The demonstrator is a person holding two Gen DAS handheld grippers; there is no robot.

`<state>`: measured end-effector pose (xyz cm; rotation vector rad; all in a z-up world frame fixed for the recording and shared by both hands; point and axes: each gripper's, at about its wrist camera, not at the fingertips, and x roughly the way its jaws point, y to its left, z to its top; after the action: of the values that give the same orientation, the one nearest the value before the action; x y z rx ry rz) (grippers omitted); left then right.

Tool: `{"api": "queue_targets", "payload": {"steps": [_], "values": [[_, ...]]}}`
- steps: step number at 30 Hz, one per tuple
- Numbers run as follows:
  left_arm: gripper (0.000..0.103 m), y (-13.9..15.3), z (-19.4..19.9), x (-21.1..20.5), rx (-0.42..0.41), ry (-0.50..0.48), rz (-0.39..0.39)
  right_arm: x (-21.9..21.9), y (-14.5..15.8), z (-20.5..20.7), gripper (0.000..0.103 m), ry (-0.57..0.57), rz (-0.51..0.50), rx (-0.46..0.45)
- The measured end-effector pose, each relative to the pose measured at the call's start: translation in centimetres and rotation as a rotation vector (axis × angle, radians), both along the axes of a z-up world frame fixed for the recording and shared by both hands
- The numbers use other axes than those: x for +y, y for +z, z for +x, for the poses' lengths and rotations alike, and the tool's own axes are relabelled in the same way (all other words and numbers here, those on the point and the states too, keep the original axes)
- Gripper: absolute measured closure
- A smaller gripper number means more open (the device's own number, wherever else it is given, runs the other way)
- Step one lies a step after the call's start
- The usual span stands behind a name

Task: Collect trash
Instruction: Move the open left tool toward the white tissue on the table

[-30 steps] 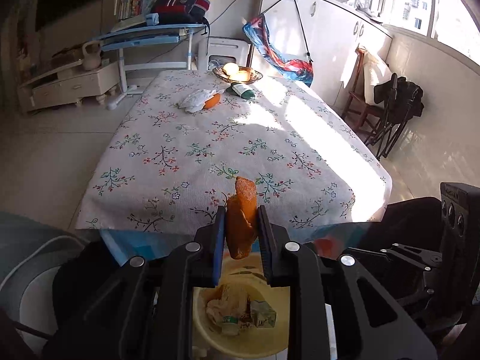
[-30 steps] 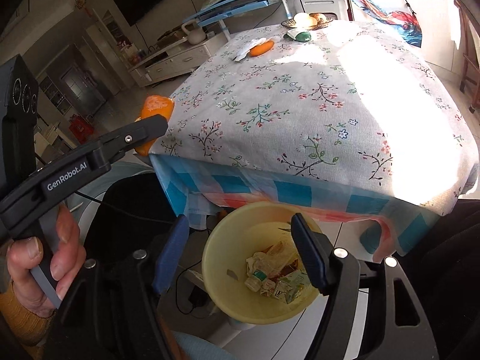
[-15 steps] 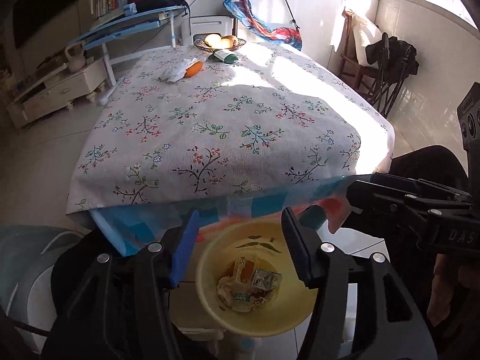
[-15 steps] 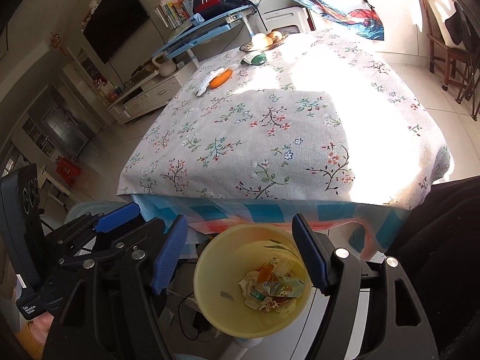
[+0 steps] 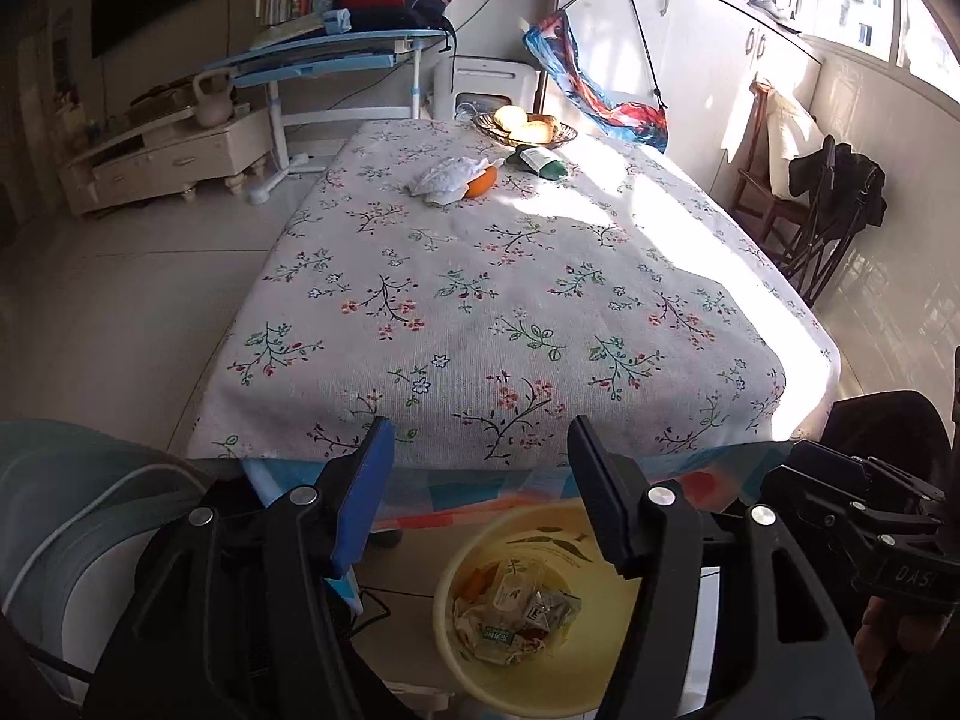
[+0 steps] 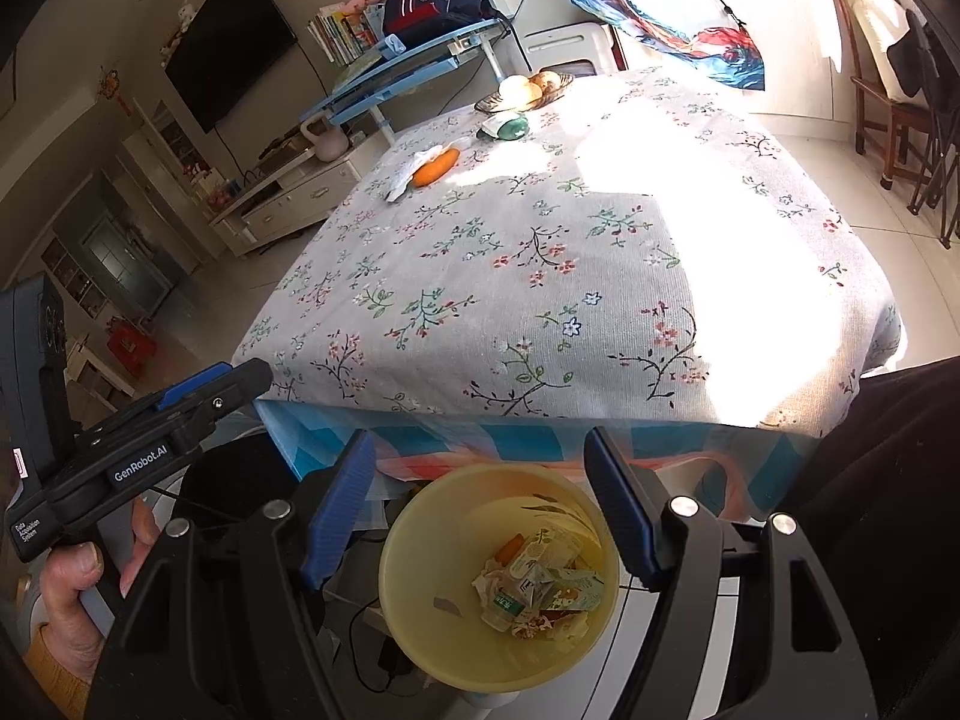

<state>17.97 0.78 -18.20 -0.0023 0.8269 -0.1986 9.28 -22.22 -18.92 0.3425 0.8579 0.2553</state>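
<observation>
The left tongs [image 5: 480, 498] have just been opened and are empty; the peel [image 6: 509, 549] is now seen in the bin [image 6: 414, 546]; the right tongs [image 6: 480, 504] are held released.

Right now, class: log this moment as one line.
left tool: open, empty | right tool: open, empty | bin: holds wrappers | table: peel, tissue left

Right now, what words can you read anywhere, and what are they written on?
"GenRobot.AI": side of the left gripper, seen from the right wrist.
"Data Acquisition System": its handle, small.
"DAS": the right gripper's body, cut off.
Labels on the wrappers in the yellow bin: too blurred.
</observation>
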Motion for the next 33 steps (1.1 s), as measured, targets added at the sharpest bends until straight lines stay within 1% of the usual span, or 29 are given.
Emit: {"api": "queue_targets", "payload": {"steps": [4, 7, 9, 13, 18, 21, 25, 29, 33], "values": [[0.043, -0.1, 2.0, 0.7, 0.007, 0.035, -0.005, 0.5, -0.2, 0.3, 0.034, 0.009, -0.024, -0.005], [0.041, -0.2, 4.1, 0.9, 0.020, 0.048, -0.008, 0.7, -0.3, 0.6, 0.034, 0.010, -0.043, -0.006], [0.035, -0.1, 5.9, 0.7, 0.034, 0.051, -0.004, 0.7, -0.5, 0.8, 0.032, 0.008, -0.053, -0.008], [0.035, 0.2, 9.2, -0.3, 0.025, 0.043, 0.020, 0.7, -0.8, 1.2, 0.032, 0.002, -0.059, -0.006], [0.034, 0.1, 12.8, -1.7, 0.017, 0.027, 0.047, 0.5, -0.6, 1.3, 0.031, -0.008, -0.074, -0.040], [0.034, 0.1, 14.9, -1.6, 0.012, 0.039, 0.040, 0.7, -0.6, 1.5, 0.031, -0.003, -0.087, -0.050], [0.034, -0.5, 17.4, -1.6, 0.012, 0.035, 0.055, 1.0, -0.9, 2.0, 0.031, 0.009, -0.097, -0.044], [0.034, -0.9, 19.6, -1.8, 0.000, 0.012, 0.077, 1.3, -0.8, 2.2, 0.030, 0.017, -0.105, -0.048], [0.034, -1.0, 21.8, -2.4, -0.010, -0.007, 0.089, 1.4, -1.2, 2.5, 0.030, 0.021, -0.101, -0.034]]}}
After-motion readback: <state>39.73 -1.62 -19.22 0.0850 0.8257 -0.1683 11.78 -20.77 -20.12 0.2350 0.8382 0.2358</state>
